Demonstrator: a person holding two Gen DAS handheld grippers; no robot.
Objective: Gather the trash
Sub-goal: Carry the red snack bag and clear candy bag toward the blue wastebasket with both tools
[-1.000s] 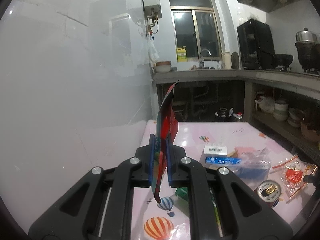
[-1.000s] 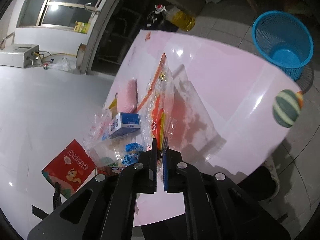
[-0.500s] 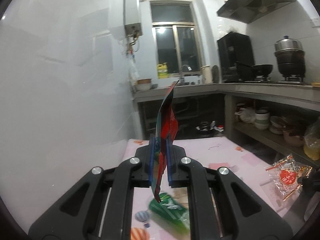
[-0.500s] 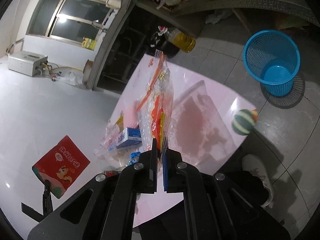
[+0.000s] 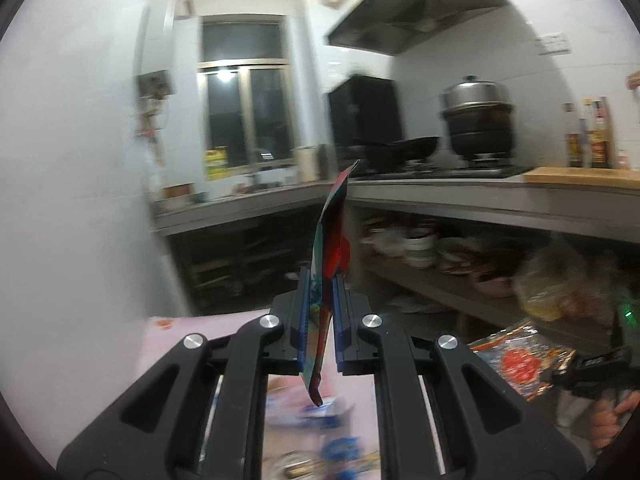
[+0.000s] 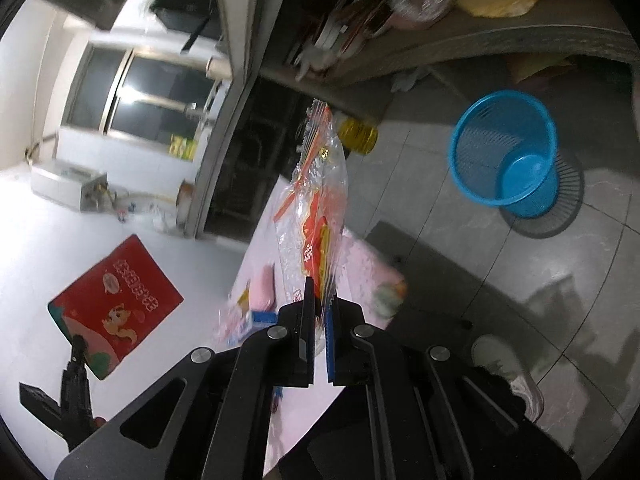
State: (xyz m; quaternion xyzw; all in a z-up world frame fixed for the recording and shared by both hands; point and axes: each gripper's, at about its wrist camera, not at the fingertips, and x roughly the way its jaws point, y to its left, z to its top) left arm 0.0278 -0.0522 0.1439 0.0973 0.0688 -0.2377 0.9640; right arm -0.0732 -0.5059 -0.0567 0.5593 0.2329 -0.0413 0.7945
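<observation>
Standing out largest, the pink table [image 6: 304, 216] is serving as your landmark, and much of it is hiding behind your tools; its far end is running under the dark shelves, and the litter [image 6: 252, 312] on it is blurring too much for you to make out piece by piece. Beyond the table's right edge, on the grey floor, the blue basket [image 6: 504, 152] is sitting well apart from it, tilted in the lens, showing only its bare blue bottom. A yellow bottle [image 6: 358, 134] is lying on the floor past the table's far corner, partly covered by the bag you are holding. Near the table's near corner a white shoe [image 6: 506, 372] is showing, half cut off by the tool body.

You are holding the red packet [image 6: 116, 304] up off the table's left side; your left gripper [image 5: 320, 312] is pinching it tight, edge-on in its own view, so the print is unreadable there. Your right gripper [image 6: 318, 328] is pressing together on the clear snack bag [image 6: 316, 216], which is rising above the table's middle and blocking the view behind it. From the left view, that same bag is appearing at the table's right, blurred, with your hand [image 5: 612, 428] cut off by the frame.
</observation>
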